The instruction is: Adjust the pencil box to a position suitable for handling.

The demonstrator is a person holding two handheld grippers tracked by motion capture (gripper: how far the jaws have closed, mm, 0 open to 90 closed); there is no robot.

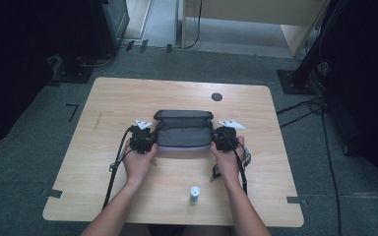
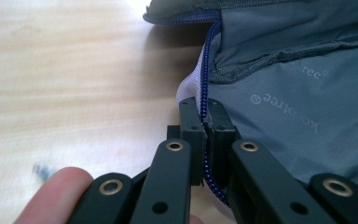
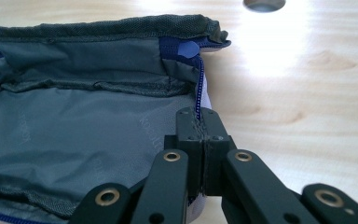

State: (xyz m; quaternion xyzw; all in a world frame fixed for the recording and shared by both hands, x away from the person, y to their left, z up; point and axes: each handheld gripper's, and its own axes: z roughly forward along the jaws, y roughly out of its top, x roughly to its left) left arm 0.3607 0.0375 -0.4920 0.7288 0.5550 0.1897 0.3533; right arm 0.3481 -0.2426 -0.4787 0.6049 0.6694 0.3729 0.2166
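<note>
grey pouch (image 1: 183,132) lies unzipped mid-tabletop (image 1: 113,98), lid flap up at the far side. left gripper (image 1: 141,138) jaws clenched on the pouch's left zipper edge, right gripper (image 1: 225,138) jaws clenched on its right edge. small white bottle (image 1: 194,194) stands near the front edge, well apart.

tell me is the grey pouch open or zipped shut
Open. The grey pouch shows its inner lining, and its blue zipper runs unjoined along the edge, which the left gripper and right gripper pinch at either end.
</note>
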